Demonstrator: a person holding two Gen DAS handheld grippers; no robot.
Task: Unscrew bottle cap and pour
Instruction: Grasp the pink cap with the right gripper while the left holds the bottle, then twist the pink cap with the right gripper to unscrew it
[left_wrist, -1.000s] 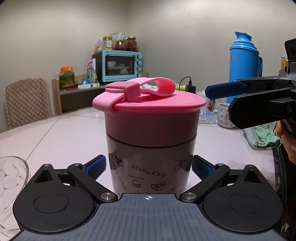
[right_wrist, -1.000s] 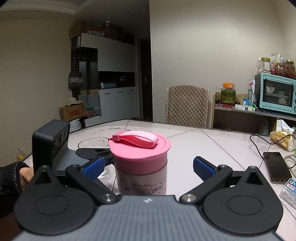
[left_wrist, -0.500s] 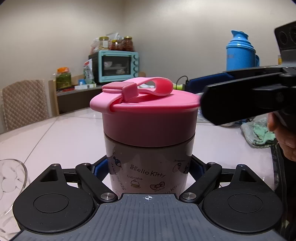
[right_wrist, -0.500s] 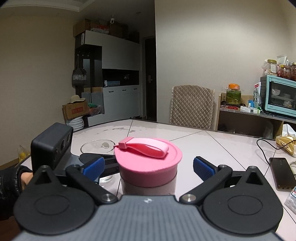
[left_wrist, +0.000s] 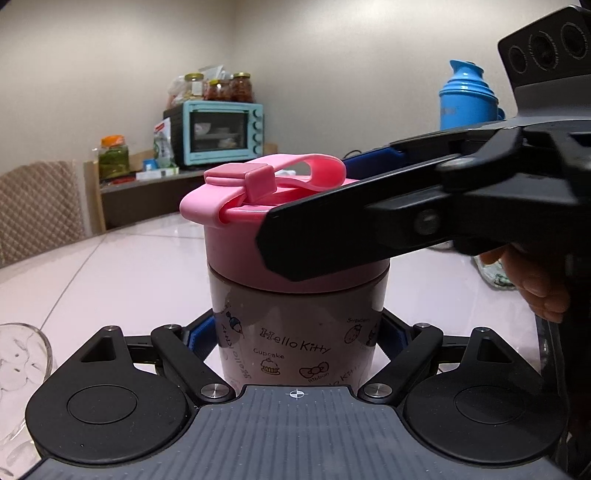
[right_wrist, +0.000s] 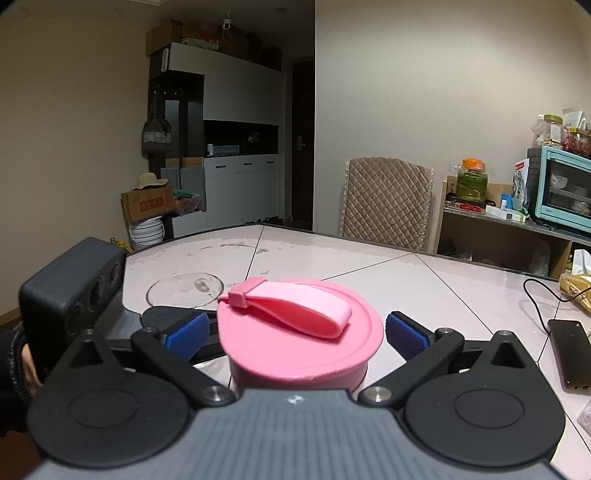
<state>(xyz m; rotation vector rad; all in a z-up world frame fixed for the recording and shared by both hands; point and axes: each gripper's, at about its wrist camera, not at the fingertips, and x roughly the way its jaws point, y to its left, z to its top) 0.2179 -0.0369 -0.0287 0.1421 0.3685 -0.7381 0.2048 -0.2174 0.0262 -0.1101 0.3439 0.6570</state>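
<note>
Two grippers: we now have both at the Hello Kitty bottle (left_wrist: 295, 332), which stands upright on the pale table (left_wrist: 110, 266).
Left gripper (left_wrist: 295, 338): a second ago our blue pads stood apart from the bottle's printed body; now they are clenched against it on both sides, low down, so the bottle is braced.
Right gripper (right_wrist: 295, 332): we have brought it in over the pink cap (right_wrist: 299, 347) since a second ago; its fingers straddle the cap, released, with a gap at each pad.
Cap: on the bottle, loop strap (right_wrist: 295, 310) lying across its top.
Meaning: we judge the holding step done; closing on the cap and twisting comes next.
Glass bowl (right_wrist: 184, 293): just beyond the bottle, ready to take the pour.
</note>
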